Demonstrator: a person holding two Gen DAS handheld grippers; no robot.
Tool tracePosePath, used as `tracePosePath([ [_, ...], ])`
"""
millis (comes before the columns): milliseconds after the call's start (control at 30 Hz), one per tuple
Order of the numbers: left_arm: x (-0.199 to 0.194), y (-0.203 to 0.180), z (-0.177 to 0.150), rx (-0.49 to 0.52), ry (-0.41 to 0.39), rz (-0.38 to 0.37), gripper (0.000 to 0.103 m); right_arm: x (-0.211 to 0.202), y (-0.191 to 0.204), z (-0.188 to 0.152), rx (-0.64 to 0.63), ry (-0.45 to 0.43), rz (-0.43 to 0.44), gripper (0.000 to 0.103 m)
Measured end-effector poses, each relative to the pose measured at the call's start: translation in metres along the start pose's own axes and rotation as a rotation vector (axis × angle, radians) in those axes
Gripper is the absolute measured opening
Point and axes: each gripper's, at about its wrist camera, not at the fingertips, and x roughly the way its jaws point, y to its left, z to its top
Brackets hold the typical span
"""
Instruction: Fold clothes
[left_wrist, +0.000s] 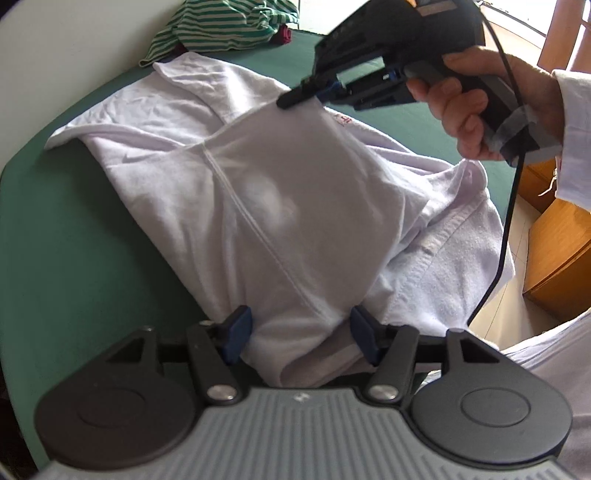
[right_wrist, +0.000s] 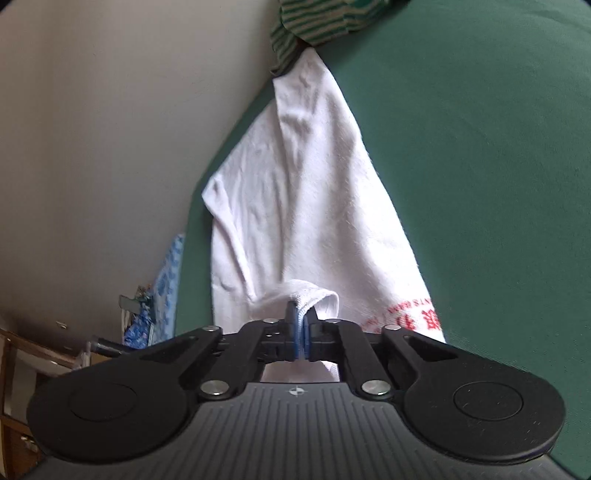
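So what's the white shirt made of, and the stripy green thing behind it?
The white shirt looks like soft matte cotton knit: it creases, drapes limply and shows stitched seams, though a blend is possible. The green-and-cream striped garment also seems a soft knit fabric, crumpled in a heap; its fibre can't be told from here.

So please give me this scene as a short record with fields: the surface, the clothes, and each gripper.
surface: green table
main garment: white shirt, partly folded, red print near one edge
other clothes: green striped garment, bunched at the far end
left gripper: open, shirt hem between the pads, not pinched
right gripper: shut on a fold of the white shirt
person: hand holding the right gripper
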Motion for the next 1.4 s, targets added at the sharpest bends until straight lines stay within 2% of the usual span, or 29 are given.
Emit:
tracePosePath([
  [67,0.000,0.000,-0.001,0.006,-0.005,-0.003,0.063,-0.011,0.008,0.001,-0.019,-0.067,0.032,0.004],
  [133,-0.001,0.000,-0.003,0.005,-0.009,-0.010,0.064,-0.029,0.020,0.001,-0.135,-0.155,-0.028,0.004],
  [167,-0.002,0.001,-0.004,0.009,-0.009,-0.013,0.065,-0.031,0.024,0.002,-0.194,-0.155,-0.120,0.005],
  [267,-0.002,0.003,-0.004,0.031,-0.004,-0.020,0.068,-0.032,0.026,-0.007,-0.310,-0.072,-0.329,0.014],
  [300,-0.002,0.004,-0.004,0.036,-0.003,-0.023,0.069,-0.037,0.023,-0.014,-0.296,-0.020,-0.291,0.018],
  [367,-0.002,0.006,-0.005,0.040,-0.003,-0.032,0.070,-0.050,0.019,-0.034,-0.285,0.062,-0.263,0.035],
  [433,-0.002,0.008,-0.006,0.039,-0.005,-0.044,0.071,-0.065,0.017,-0.057,-0.289,0.119,-0.265,0.045],
  [467,-0.002,0.009,-0.006,0.041,-0.005,-0.049,0.071,-0.068,0.016,-0.069,-0.286,0.149,-0.260,0.045],
  [533,-0.001,0.010,-0.005,0.049,-0.004,-0.060,0.071,-0.065,0.017,-0.085,-0.280,0.181,-0.238,0.041],
  [600,0.001,0.010,-0.004,0.067,-0.002,-0.067,0.072,-0.059,0.026,-0.097,-0.336,0.175,-0.253,0.016],
  [633,0.001,0.011,-0.004,0.073,-0.001,-0.071,0.073,-0.058,0.034,-0.101,-0.387,0.163,-0.298,0.002],
  [700,0.001,0.011,-0.004,0.079,-0.002,-0.081,0.073,-0.066,0.051,-0.102,-0.479,0.092,-0.351,0.001],
  [767,0.002,0.013,-0.005,0.080,-0.006,-0.094,0.073,-0.079,0.058,-0.102,-0.538,0.065,-0.404,0.001],
  [833,0.002,0.013,-0.005,0.093,-0.009,-0.100,0.072,-0.076,0.052,-0.101,-0.570,0.110,-0.499,0.001],
  [900,-0.001,0.012,-0.003,0.115,-0.009,-0.103,0.070,-0.069,0.045,-0.099,-0.570,0.150,-0.554,0.000],
  [967,-0.010,0.013,0.003,0.122,-0.031,-0.113,0.068,-0.065,0.048,-0.097,-0.633,0.153,-0.626,0.003],
  [1033,-0.021,0.013,0.014,0.119,-0.080,-0.127,0.069,-0.068,0.055,-0.083,-0.624,0.109,-0.598,0.014],
  [1100,-0.024,0.011,0.029,0.119,-0.122,-0.133,0.069,-0.063,0.061,-0.059,-0.578,0.083,-0.476,0.025],
  [1133,-0.022,0.008,0.036,0.119,-0.136,-0.132,0.069,-0.057,0.063,-0.046,-0.557,0.076,-0.421,0.038],
  [1167,-0.017,0.005,0.044,0.118,-0.140,-0.131,0.069,-0.045,0.064,-0.035,-0.542,0.082,-0.390,0.044],
  [1300,0.022,-0.008,0.060,0.096,-0.068,-0.120,0.068,0.018,0.051,-0.001,-0.487,0.220,-0.341,0.043],
  [1333,0.028,-0.010,0.061,0.091,-0.054,-0.112,0.067,0.028,0.045,0.006,-0.451,0.268,-0.343,0.031],
  [1367,0.032,-0.012,0.060,0.086,-0.044,-0.101,0.067,0.038,0.039,0.013,-0.421,0.315,-0.345,0.007],
  [1400,0.035,-0.014,0.058,0.081,-0.033,-0.090,0.067,0.040,0.044,0.019,-0.458,0.347,-0.351,0.003],
])
